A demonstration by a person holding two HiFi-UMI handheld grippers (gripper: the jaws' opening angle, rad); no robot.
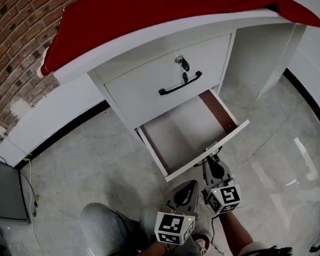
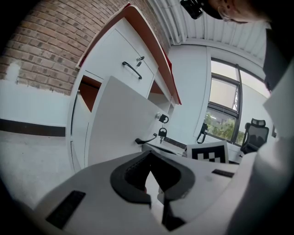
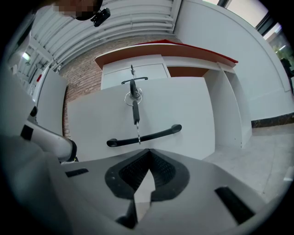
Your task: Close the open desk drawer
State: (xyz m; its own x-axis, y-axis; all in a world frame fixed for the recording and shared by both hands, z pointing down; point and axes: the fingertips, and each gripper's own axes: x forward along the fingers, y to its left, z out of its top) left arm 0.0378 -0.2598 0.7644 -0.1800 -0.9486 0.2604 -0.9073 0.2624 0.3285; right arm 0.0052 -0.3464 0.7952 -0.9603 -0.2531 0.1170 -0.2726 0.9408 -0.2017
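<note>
The white desk (image 1: 142, 40) with a red top has its lower drawer (image 1: 206, 151) pulled out, and the inside is bare. The upper drawer (image 1: 167, 77) is closed. My right gripper (image 1: 213, 160) is shut and empty, its tips at the open drawer's front panel by the handle. In the right gripper view the black handle (image 3: 144, 136) and hanging key (image 3: 134, 108) sit just beyond my right gripper (image 3: 148, 151). My left gripper (image 1: 192, 183) is shut on nothing, a little below and left of the drawer front. Its own view shows the drawer front (image 2: 119, 119) and handle (image 2: 146, 139) past my left gripper (image 2: 150, 153).
A brick wall (image 1: 5, 48) stands left of the desk. A dark panel (image 1: 2, 189) and a cable (image 1: 31, 190) lie on the marble floor at far left. The person's knee (image 1: 107, 228) is below the grippers. An office chair (image 2: 255, 133) stands by the window.
</note>
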